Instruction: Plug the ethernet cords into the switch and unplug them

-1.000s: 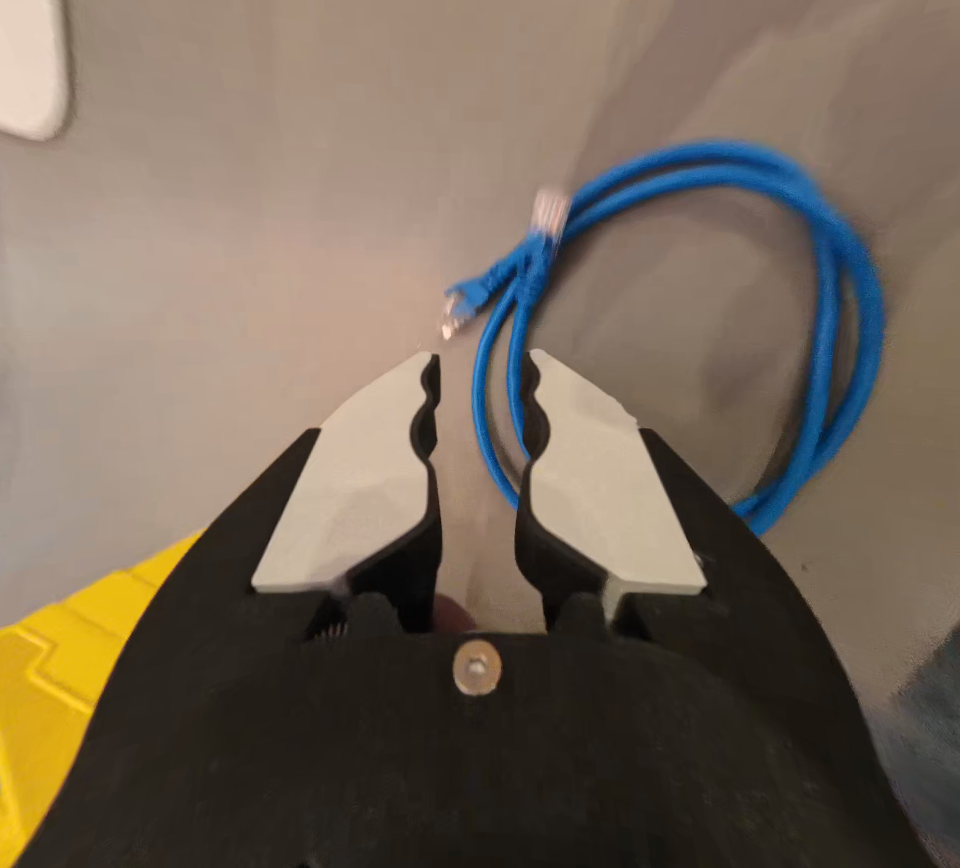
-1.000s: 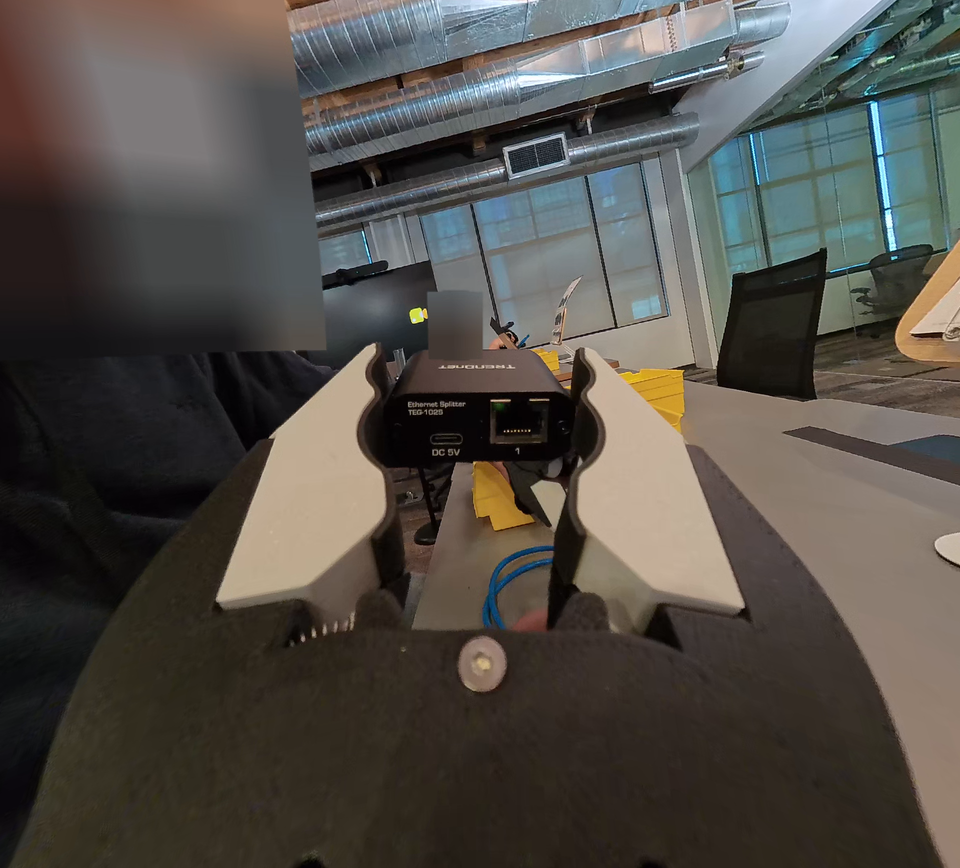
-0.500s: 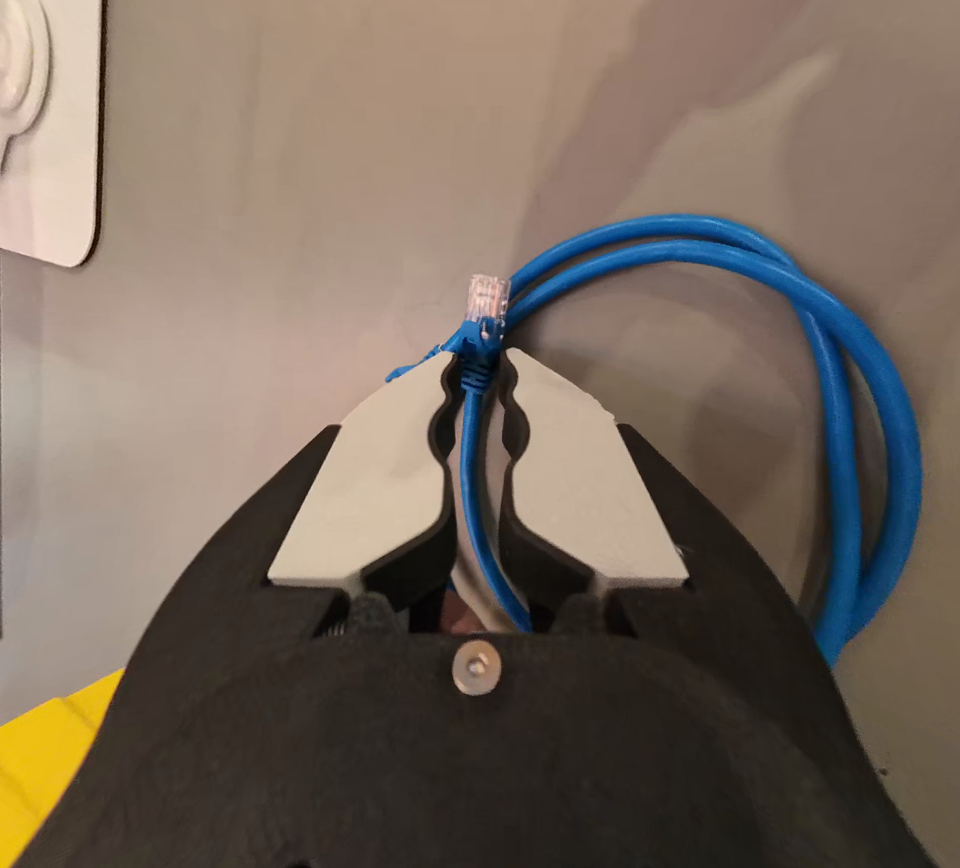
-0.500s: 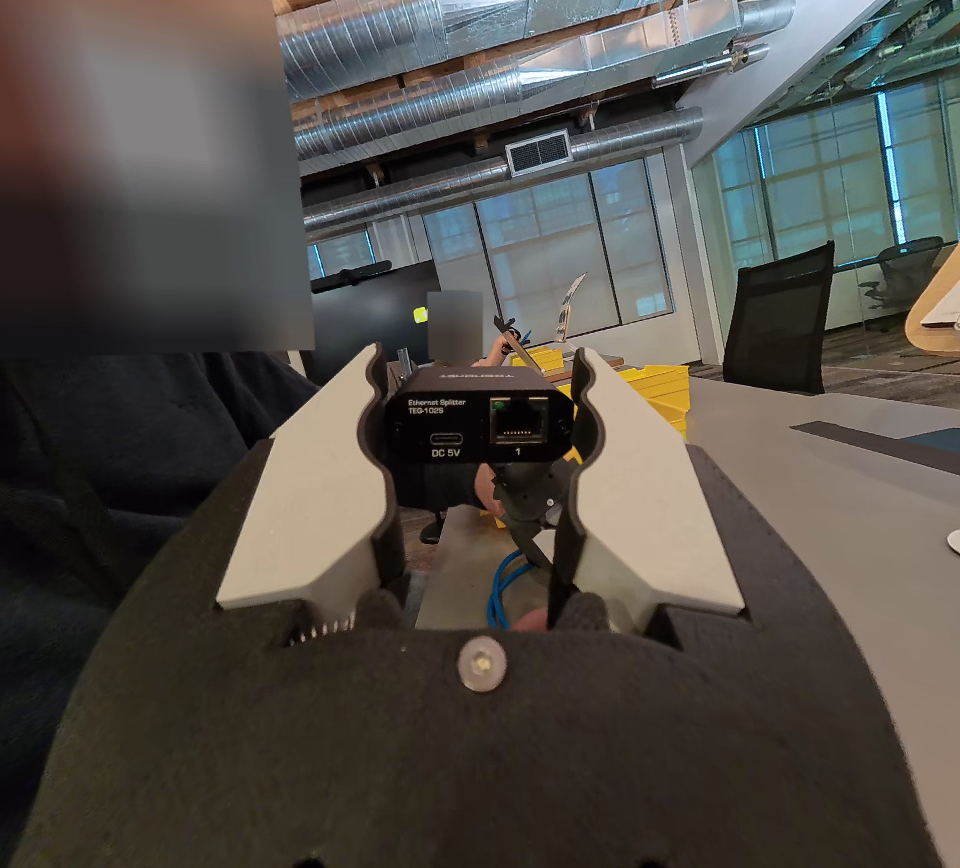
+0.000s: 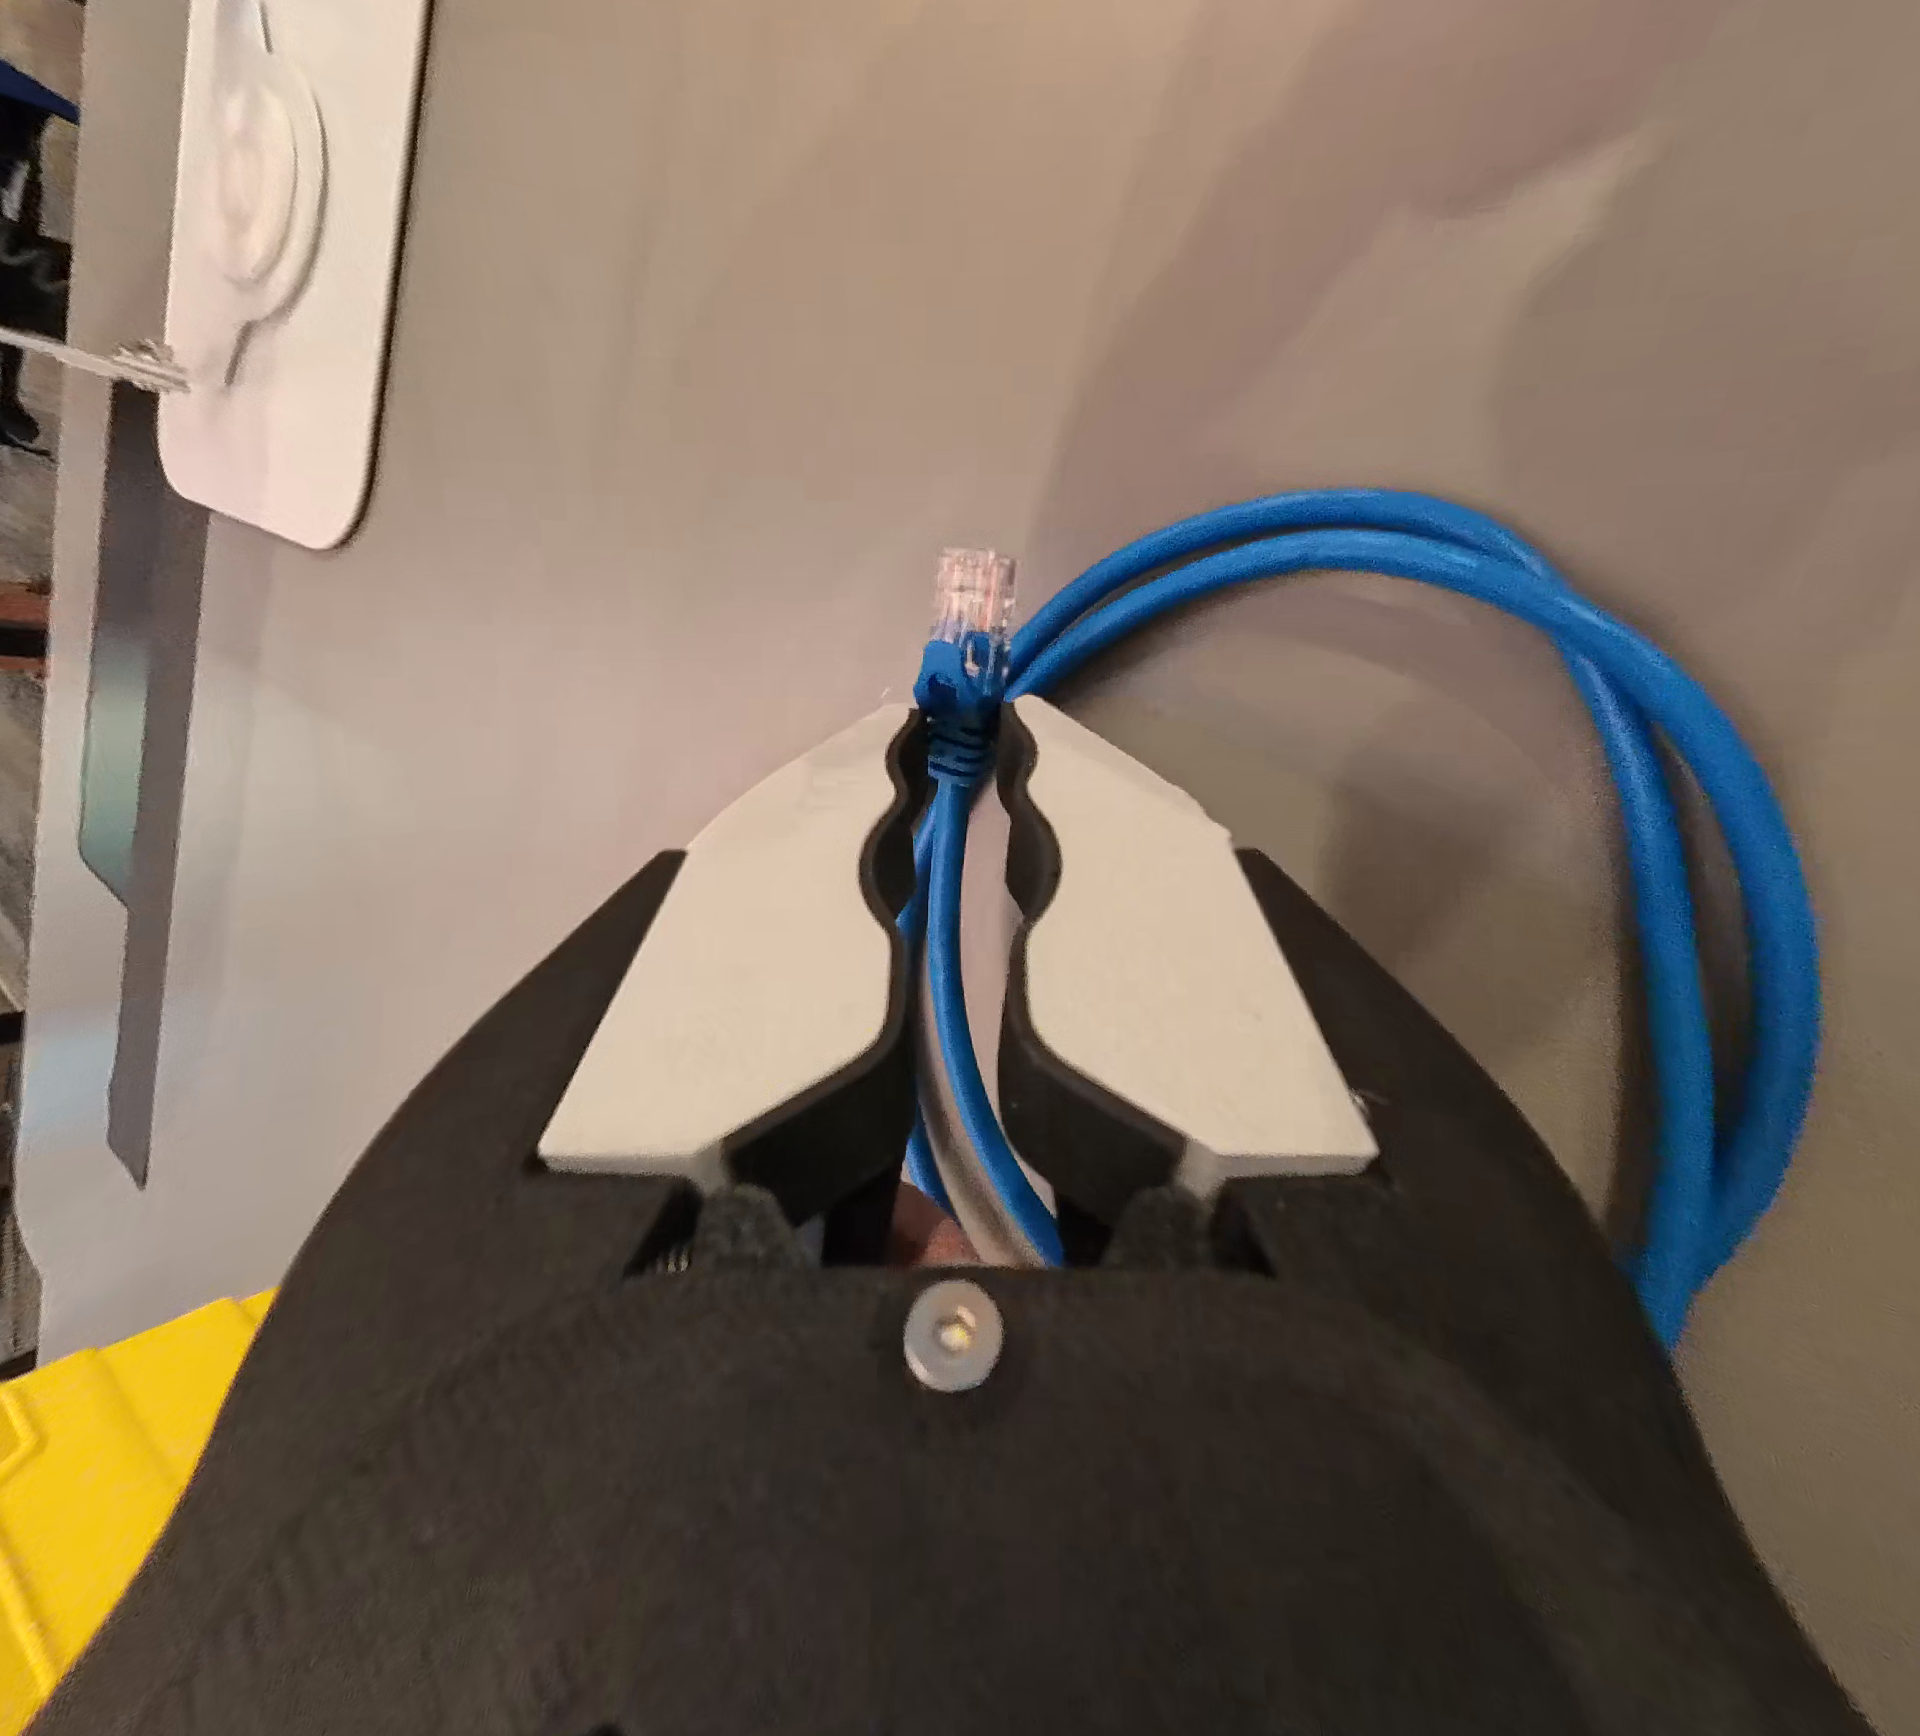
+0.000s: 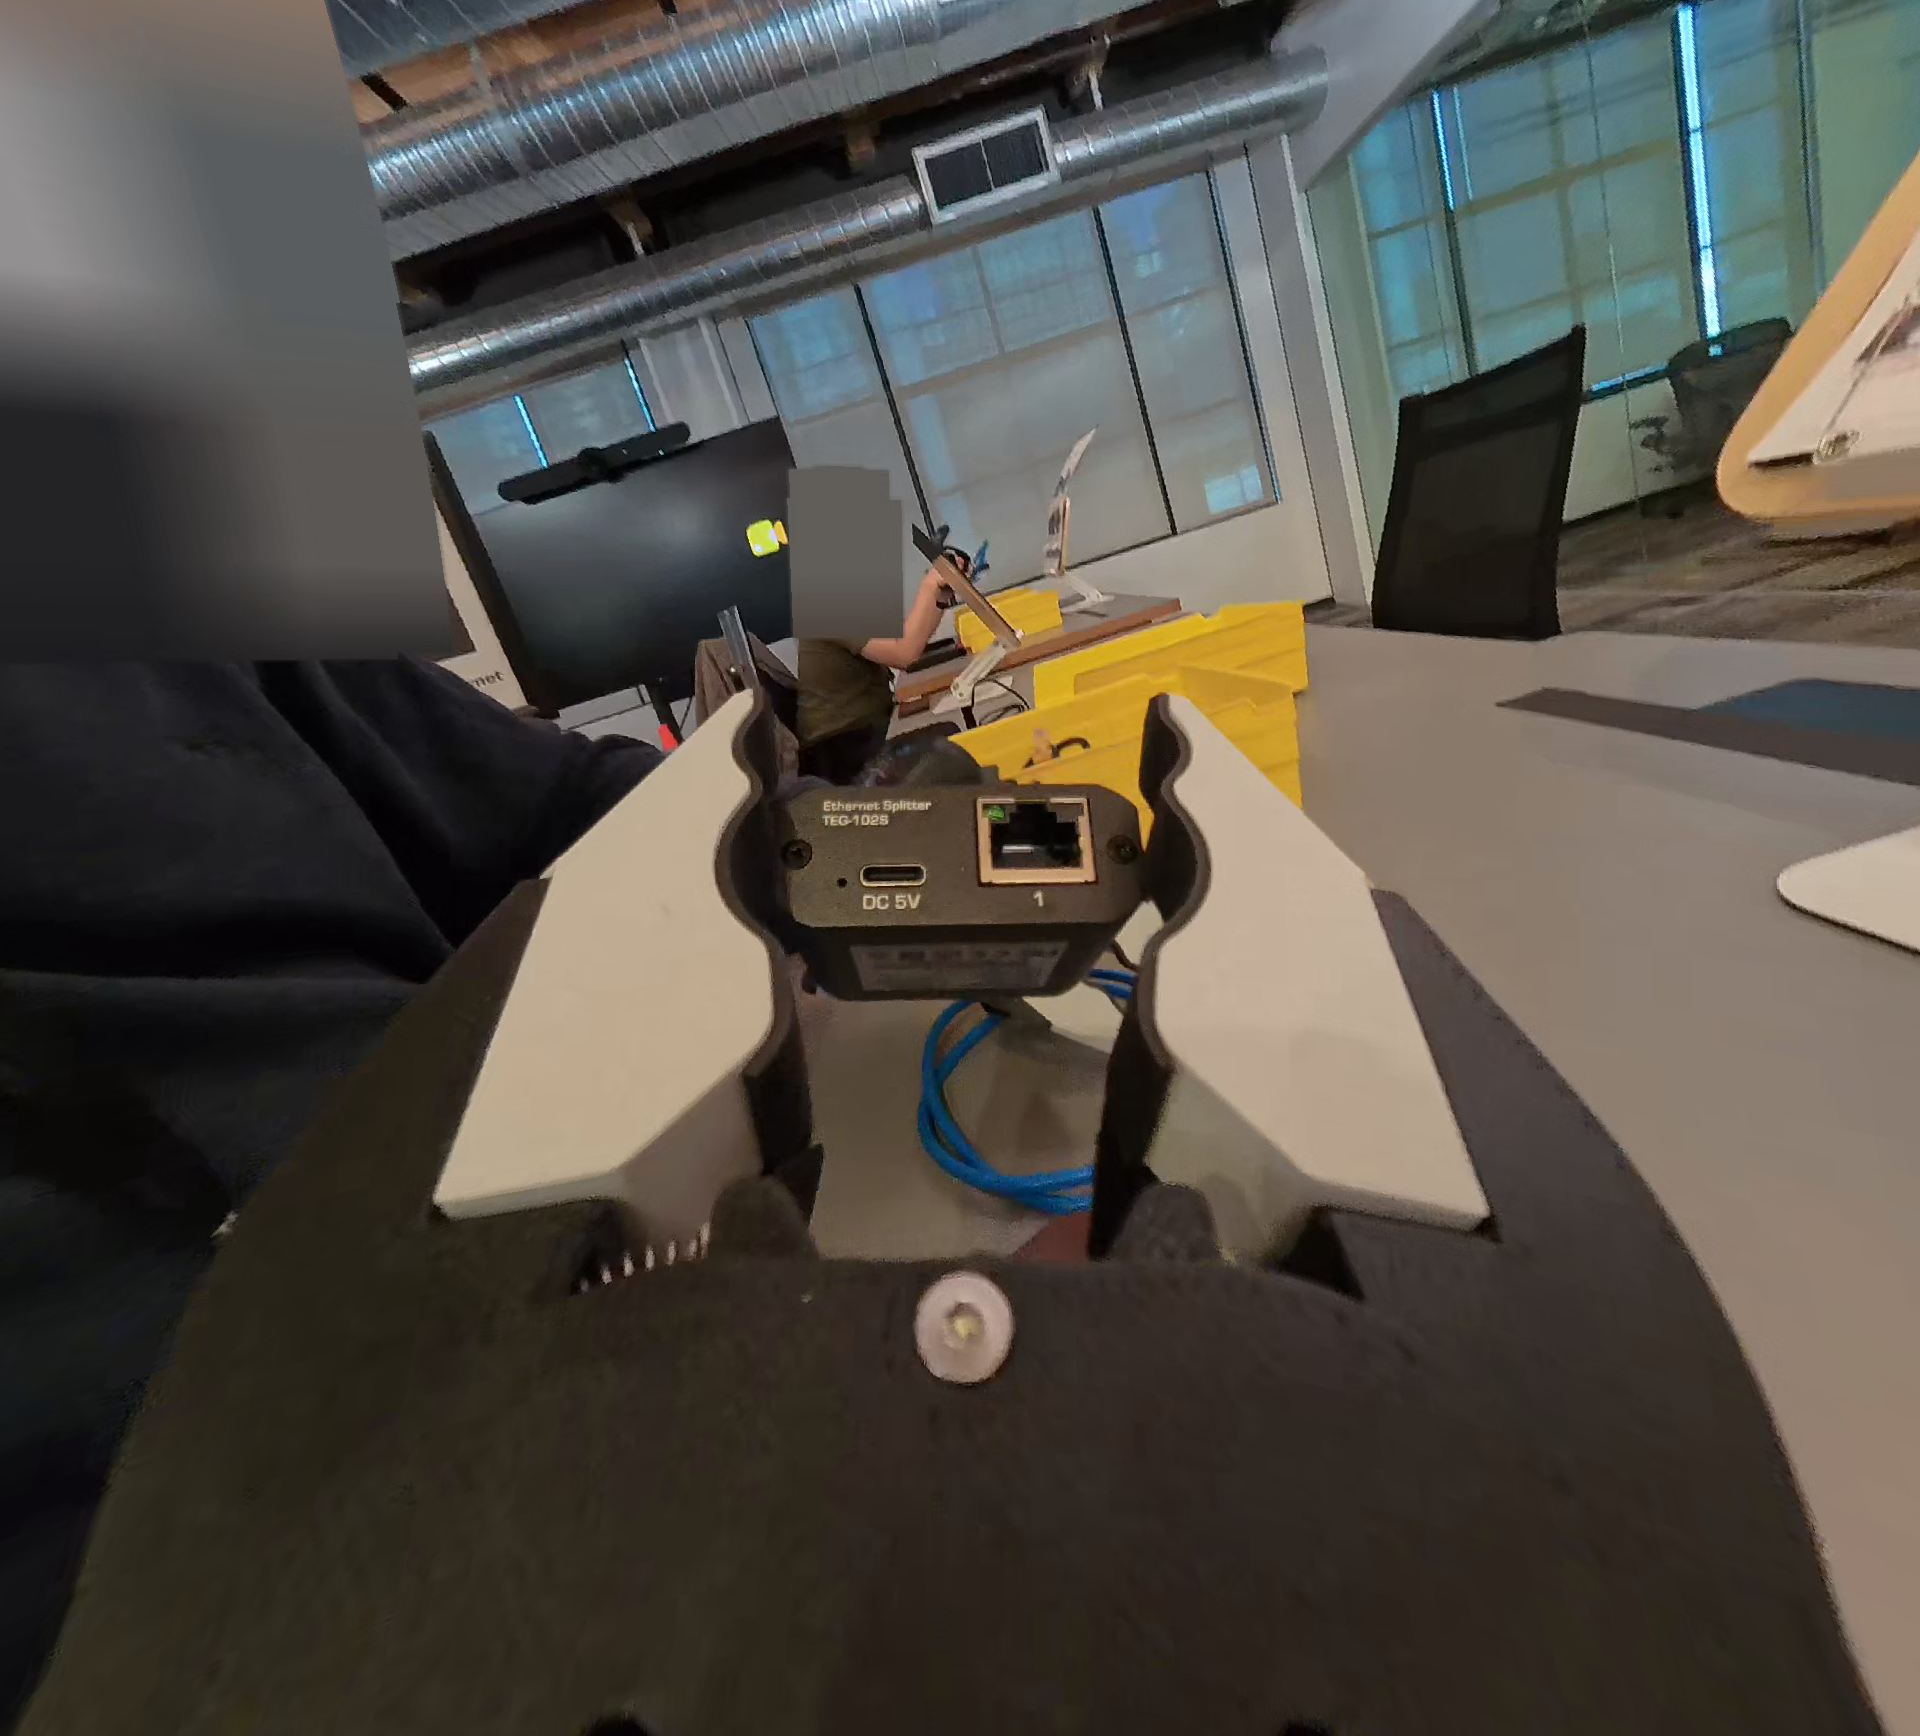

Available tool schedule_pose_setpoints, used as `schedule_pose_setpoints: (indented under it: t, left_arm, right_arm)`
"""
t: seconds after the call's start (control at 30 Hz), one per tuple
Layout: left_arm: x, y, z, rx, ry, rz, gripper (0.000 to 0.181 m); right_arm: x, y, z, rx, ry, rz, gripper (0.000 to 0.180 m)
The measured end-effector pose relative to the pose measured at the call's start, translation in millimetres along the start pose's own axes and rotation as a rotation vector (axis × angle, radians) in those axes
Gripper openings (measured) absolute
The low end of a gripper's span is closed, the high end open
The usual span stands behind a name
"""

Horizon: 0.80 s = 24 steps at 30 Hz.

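In the left wrist view my left gripper is shut on the blue ethernet cord, pinching the ribbed boot just behind its clear plug, which sticks out past the fingertips. The rest of the cord loops to the right over the grey table. In the right wrist view my right gripper is shut on the small black switch, held above the table with its empty ethernet port and a small power port facing me. The blue cord shows on the table below the switch.
A white stand base sits at the table's far left, and a yellow bin corner at the lower left. In the right wrist view, yellow bins, a white base, a black chair and a person's dark sleeve on the left.
My left gripper moved onto the cord's end and closed on its boot, then lifted it. My right gripper lowered and tilted the switch, so its underside now shows.
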<state>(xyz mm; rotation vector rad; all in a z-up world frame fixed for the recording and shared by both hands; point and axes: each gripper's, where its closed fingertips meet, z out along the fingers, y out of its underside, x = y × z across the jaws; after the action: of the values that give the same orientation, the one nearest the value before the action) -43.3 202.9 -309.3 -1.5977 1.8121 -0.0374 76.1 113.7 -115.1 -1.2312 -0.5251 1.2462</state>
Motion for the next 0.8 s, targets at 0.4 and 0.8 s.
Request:
schedule_pose_setpoints:
  t: [0.4, 0.8]
  left_arm:
    - [-2.6, -72.5, -26.6, 0.292, -0.213, 0.071, 0.067]
    - [5.8, -174.3, -96.7, 0.67, -0.572, 0.3, 0.025]
  right_arm:
    - [17.6, 25.8, 22.5, -0.058, 0.025, 0.103, 0.07]
    - [0.8, 36.9, 47.9, -0.13, -0.047, 0.187, 0.069]
